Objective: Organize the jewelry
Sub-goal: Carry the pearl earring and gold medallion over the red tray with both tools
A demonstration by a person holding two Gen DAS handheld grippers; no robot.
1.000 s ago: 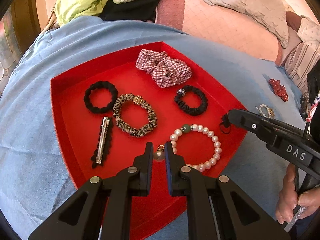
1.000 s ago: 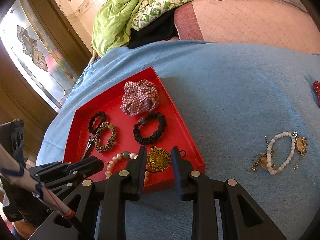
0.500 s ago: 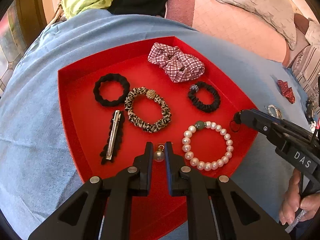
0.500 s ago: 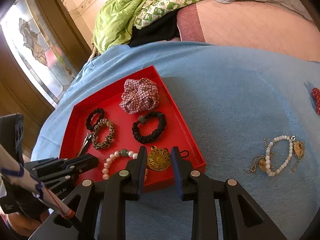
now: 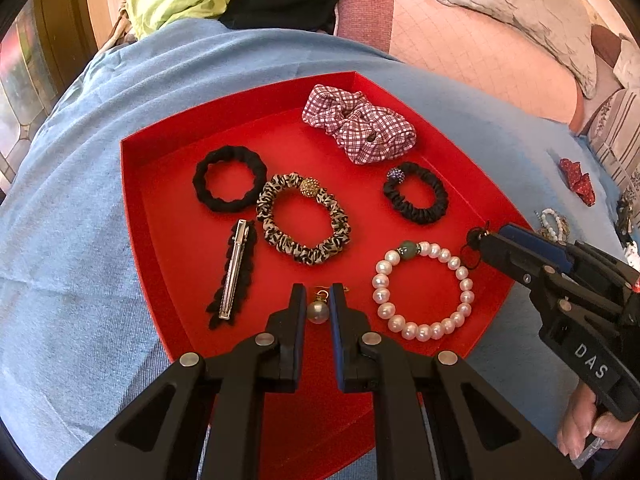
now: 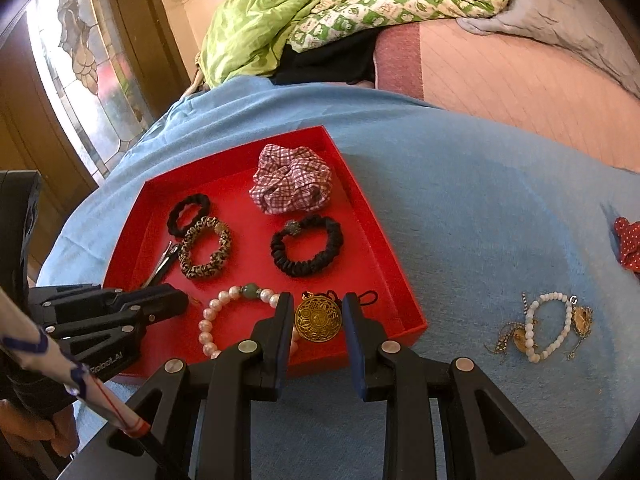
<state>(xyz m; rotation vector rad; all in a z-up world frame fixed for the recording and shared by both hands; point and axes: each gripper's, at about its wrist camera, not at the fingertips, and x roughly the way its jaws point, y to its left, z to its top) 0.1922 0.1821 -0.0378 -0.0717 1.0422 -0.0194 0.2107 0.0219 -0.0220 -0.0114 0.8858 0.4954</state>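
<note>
A red tray (image 5: 132, 184) on a blue cloth holds a plaid scrunchie (image 5: 360, 128), two black hair ties, a leopard scrunchie (image 5: 304, 220), a hair clip (image 5: 234, 270) and a pearl bracelet (image 5: 424, 284). My left gripper (image 5: 318, 300) is shut on a pearl earring (image 5: 318, 311) just above the tray's near part. My right gripper (image 6: 316, 312) is shut on a round gold pendant (image 6: 319, 319) with a black cord, above the tray's (image 6: 400, 280) near right corner. In the left wrist view the right gripper (image 5: 492, 246) reaches in over the tray's right rim.
On the cloth right of the tray lie a white bead bracelet with gold pieces (image 6: 544, 328) and a red dotted bow (image 6: 630, 244). A green quilt (image 6: 320, 12) and pink mattress lie behind. A stained-glass door (image 6: 80, 64) stands at the left.
The left gripper has pulled back and risen with the earring, so the tray's items have slid away in its view. The right gripper holds the pendant near the tray's corner, barely moved.
</note>
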